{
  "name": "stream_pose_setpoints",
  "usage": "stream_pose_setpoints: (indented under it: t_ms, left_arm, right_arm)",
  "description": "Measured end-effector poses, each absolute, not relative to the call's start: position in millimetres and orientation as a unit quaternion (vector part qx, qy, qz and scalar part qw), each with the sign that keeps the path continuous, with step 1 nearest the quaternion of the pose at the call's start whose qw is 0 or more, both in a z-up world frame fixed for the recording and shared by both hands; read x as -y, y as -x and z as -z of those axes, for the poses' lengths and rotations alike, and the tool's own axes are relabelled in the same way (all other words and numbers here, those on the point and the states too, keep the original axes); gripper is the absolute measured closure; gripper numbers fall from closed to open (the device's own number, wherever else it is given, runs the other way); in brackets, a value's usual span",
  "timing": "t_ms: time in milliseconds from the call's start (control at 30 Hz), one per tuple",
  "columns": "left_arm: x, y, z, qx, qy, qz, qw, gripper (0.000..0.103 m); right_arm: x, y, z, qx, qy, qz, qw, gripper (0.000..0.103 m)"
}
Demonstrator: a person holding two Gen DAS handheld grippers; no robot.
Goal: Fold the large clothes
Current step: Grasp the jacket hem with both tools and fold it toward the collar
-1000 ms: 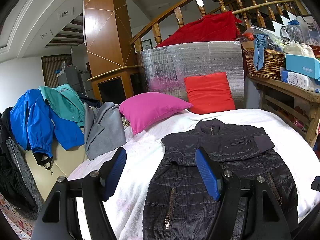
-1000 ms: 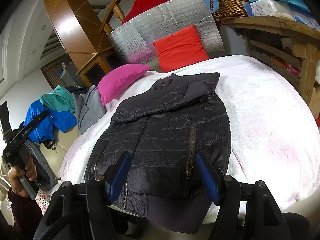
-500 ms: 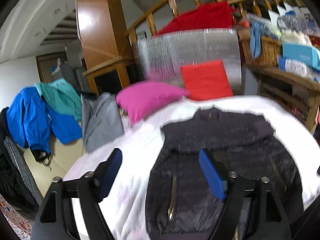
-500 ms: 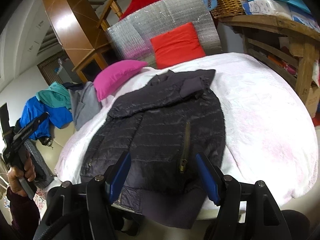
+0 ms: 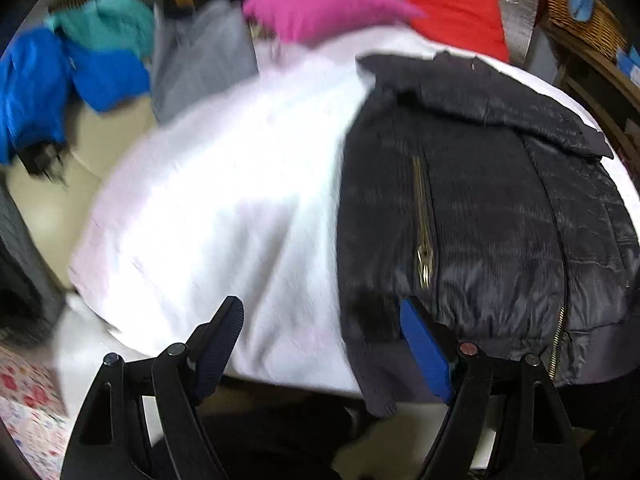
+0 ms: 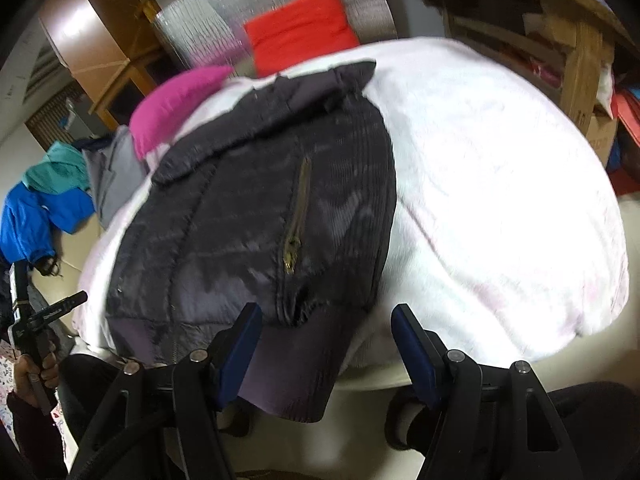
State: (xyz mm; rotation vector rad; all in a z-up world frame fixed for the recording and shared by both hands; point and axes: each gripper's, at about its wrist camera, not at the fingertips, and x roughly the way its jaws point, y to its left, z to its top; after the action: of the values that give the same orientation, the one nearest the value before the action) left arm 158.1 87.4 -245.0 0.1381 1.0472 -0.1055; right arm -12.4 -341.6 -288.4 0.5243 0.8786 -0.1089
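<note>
A dark quilted jacket [image 5: 480,200] lies front up on a white blanket-covered bed [image 5: 224,200], sleeves folded across its chest, its ribbed hem hanging over the near edge. It also shows in the right wrist view [image 6: 248,224]. My left gripper [image 5: 320,340] is open and empty, low at the bed's near edge by the jacket's left hem corner. My right gripper [image 6: 324,340] is open and empty, its fingers either side of the jacket's right hem corner [image 6: 296,372]. The left gripper [image 6: 44,320] also shows far left in the right wrist view.
A pink pillow [image 5: 320,8] and a red pillow [image 5: 456,20] lie at the bed's far side. Grey [image 5: 200,56], teal [image 5: 104,20] and blue [image 5: 48,80] garments are piled at the left. A wooden shelf [image 6: 560,32] stands to the right. A silver foil panel [image 6: 224,24] stands behind.
Both grippers have dropped down and forward toward the bed's near edge and the jacket's hem. Both views tilted downward. Both grippers stay open.
</note>
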Motion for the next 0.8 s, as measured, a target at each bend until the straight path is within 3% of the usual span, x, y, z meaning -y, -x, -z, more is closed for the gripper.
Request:
stream_pose_setpoints:
  t_ms: [300, 333, 433, 500, 600, 700, 800]
  left_arm:
    - [-88, -163, 274, -0.528, -0.040, 0.074, 0.845, 0.022]
    - [-89, -164, 277, -0.533, -0.031, 0.078, 0.842, 0.023]
    - [-87, -164, 285, -0.540, -0.030, 0.088, 0.836, 0.045]
    - [-88, -164, 289, -0.546, -0.026, 0.095, 0.832, 0.049]
    - [-90, -164, 292, -0.545, -0.021, 0.095, 0.833, 0.049]
    - [-87, -166, 297, -0.548, -0.028, 0.091, 0.831, 0.039]
    - [-81, -169, 304, -0.552, -0.036, 0.097, 0.827, 0.037]
  right_arm:
    - [336, -17, 337, -0.466, -0.262, 0.097, 0.840, 0.033]
    - [334, -19, 342, -0.470, -0.264, 0.096, 0.837, 0.041]
    - [326, -19, 345, -0.465, -0.258, 0.087, 0.843, 0.060]
    - [322, -16, 338, -0.460, -0.244, 0.082, 0.850, 0.062]
    - [325, -13, 337, -0.458, -0.251, 0.076, 0.850, 0.061]
    - [331, -13, 346, -0.471, -0.271, 0.083, 0.835, 0.045]
    - [330, -14, 347, -0.473, -0.268, 0.082, 0.836, 0.045]
